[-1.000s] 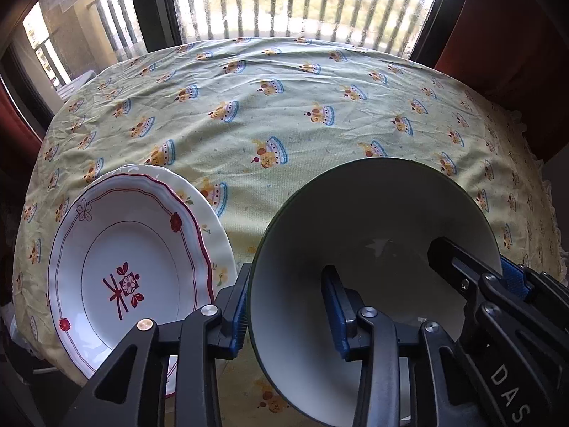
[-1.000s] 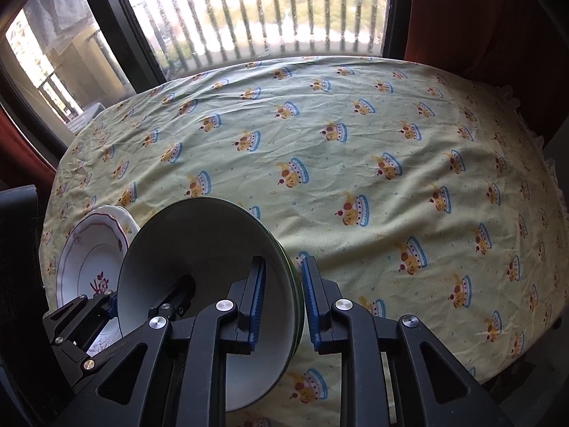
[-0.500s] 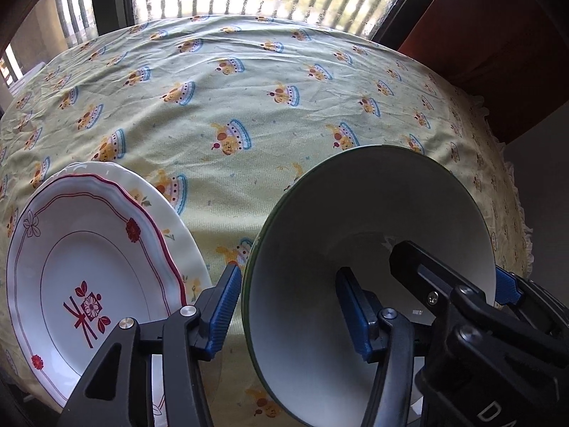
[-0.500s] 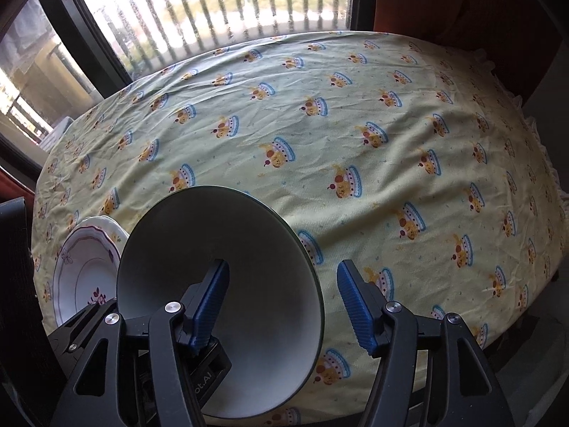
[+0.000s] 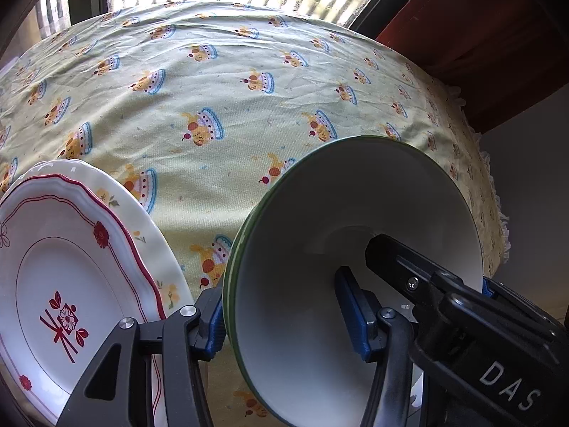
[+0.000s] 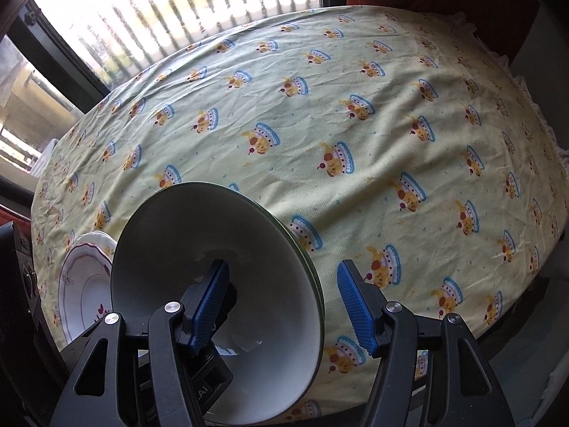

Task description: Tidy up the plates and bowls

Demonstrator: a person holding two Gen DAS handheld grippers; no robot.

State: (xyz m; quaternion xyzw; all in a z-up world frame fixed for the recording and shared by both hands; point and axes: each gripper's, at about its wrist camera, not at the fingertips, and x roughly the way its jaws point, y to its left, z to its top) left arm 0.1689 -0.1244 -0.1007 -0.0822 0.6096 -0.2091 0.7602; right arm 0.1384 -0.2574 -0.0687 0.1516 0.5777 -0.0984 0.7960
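We find the left hand-held gripper [image 5: 288, 315] with its jaws apart, straddling the left rim of the bowl [image 5: 355, 249]: one pad outside the wall, one inside, neither visibly pressing. The right hand-held gripper [image 6: 284, 302] also stands apart, straddling the opposite rim; its outer pad is clear of the wall. We judge the bowl released onto the worktop [image 6: 355, 124], green stripes at its rim suggesting a stack. The plates [image 5: 71, 267] lie just beside it on the left, already stacked. No other dishes are visible, so little appears left.
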